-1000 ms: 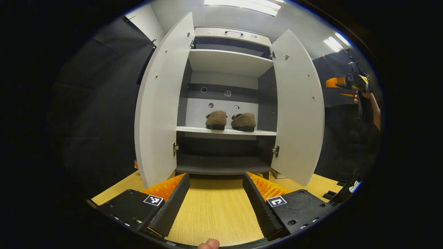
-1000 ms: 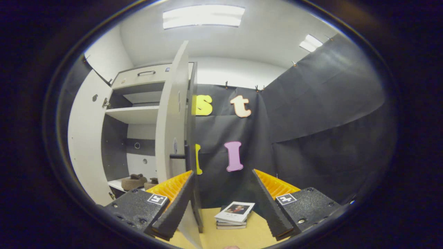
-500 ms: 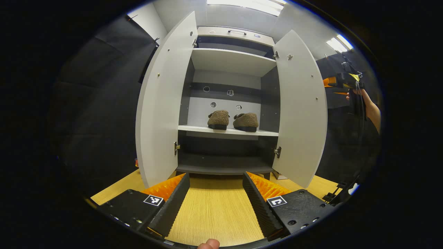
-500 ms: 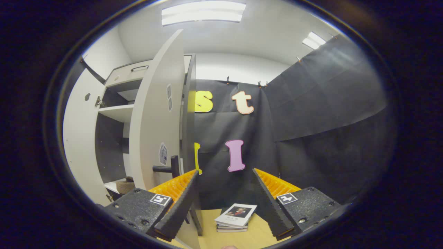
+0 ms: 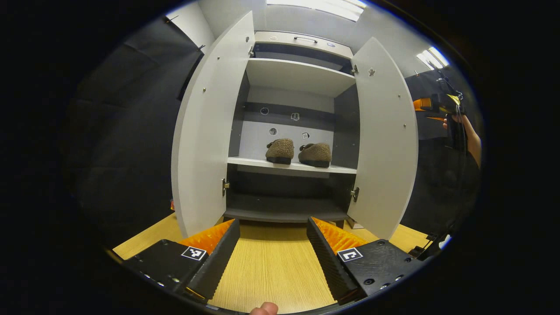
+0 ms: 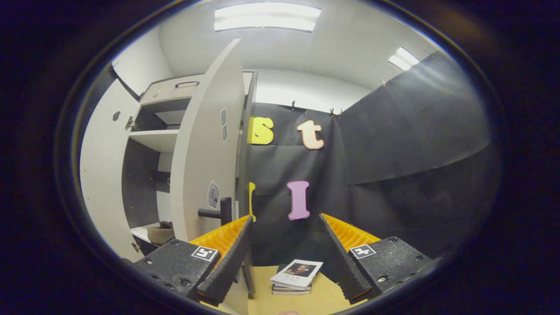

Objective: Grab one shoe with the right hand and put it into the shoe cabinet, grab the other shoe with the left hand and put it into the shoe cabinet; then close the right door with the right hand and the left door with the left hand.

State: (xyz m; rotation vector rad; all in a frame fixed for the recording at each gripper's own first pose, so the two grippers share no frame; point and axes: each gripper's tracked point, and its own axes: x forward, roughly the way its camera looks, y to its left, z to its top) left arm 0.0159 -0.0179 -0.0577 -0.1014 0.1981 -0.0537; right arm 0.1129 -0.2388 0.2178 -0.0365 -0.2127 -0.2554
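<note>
Two brown fuzzy shoes, one (image 5: 280,151) on the left and one (image 5: 315,154) on the right, stand side by side on the middle shelf (image 5: 291,167) of the white shoe cabinet. Its left door (image 5: 203,131) and right door (image 5: 385,135) both stand open. My left gripper (image 5: 273,253) is open and empty, low over the wooden floor in front of the cabinet. My right gripper (image 6: 284,253) is open and empty, just right of the right door (image 6: 203,153), near its dark handle (image 6: 216,213). A hand holds the right gripper (image 5: 442,107) beyond that door. One shoe (image 6: 159,231) peeks past the door.
A small stack of books (image 6: 295,276) lies on the wooden floor (image 5: 271,267) by the black cloth wall, right of the cabinet. A drawer with a handle (image 5: 304,40) tops the cabinet. The lower shelf (image 5: 284,208) is dark.
My right gripper has shifted a little along the outside of the right door, and the door's handle has come into view. The left gripper drifted slightly; the shoes have not moved.
</note>
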